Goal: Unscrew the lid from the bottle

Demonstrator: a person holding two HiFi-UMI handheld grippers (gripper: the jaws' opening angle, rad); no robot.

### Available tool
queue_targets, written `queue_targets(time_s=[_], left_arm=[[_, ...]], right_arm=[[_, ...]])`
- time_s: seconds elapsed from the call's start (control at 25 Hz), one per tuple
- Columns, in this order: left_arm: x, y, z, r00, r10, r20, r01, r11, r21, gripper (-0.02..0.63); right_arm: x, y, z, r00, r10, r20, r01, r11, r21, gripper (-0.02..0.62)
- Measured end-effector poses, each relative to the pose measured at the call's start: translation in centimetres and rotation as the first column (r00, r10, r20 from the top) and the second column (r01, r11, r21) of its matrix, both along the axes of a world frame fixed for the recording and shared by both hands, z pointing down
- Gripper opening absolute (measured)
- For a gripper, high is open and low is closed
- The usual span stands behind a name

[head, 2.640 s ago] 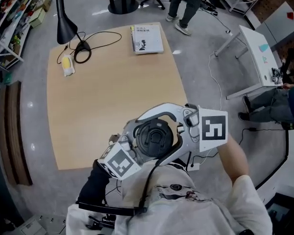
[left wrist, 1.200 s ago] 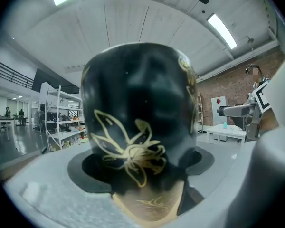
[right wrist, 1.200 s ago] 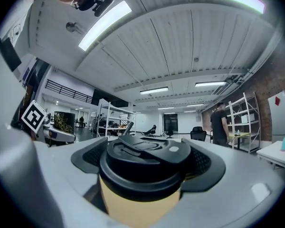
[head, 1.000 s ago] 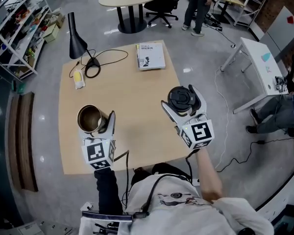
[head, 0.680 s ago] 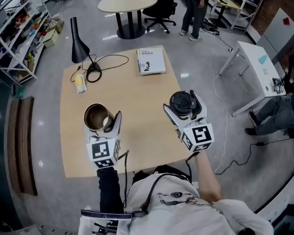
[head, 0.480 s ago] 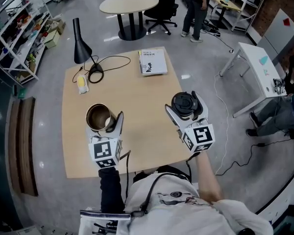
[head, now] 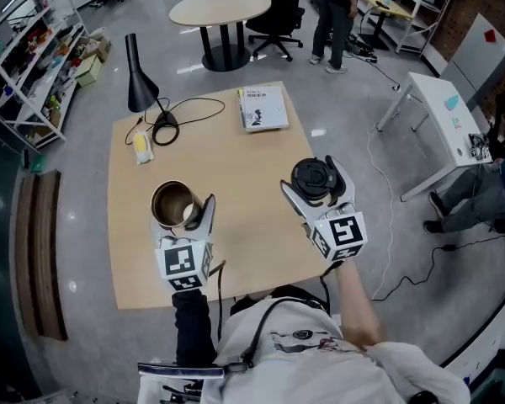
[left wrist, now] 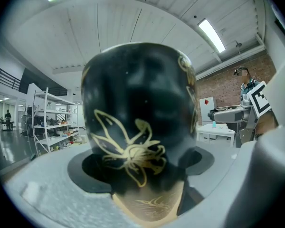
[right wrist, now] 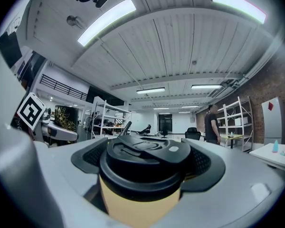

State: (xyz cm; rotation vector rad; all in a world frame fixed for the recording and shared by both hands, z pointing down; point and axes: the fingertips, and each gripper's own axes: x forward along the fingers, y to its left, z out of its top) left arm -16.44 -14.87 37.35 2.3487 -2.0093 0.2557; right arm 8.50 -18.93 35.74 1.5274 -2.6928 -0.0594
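Head view: your left gripper (head: 185, 225) had its fingers (head: 207, 215) clamped on the bottle (head: 172, 202), which stood upright with its open mouth up, over the near left part of the surface (head: 236, 150). Upright most likely so nothing could spill. Your right gripper (head: 316, 188) pinched the lid (head: 310, 175) between its fingers (head: 293, 199), well apart from the bottle, near the surface's right edge. With the lid already off, the unscrewing looked done. Left gripper view: the black bottle (left wrist: 137, 127) with its gold flower filled the gap, fingers spread wide round its body, a grip suited to bracing against a twist. Right gripper view: the lid (right wrist: 145, 163) sat top up, fingers pressing its sides, black cap above a tan lower part, no bottle beneath.
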Motion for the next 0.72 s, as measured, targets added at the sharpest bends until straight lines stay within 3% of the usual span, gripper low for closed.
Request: queue_targets(time_s=[0.72], left_arm=[[-0.6,-1.3,0.6,1.0,0.018,-0.006,-0.018,1.0,-0.016,0.424]], right_arm=[[-1.0,-1.0,0.1,1.0,-0.015,-0.012,0.015,1.0,0.0,0.485]])
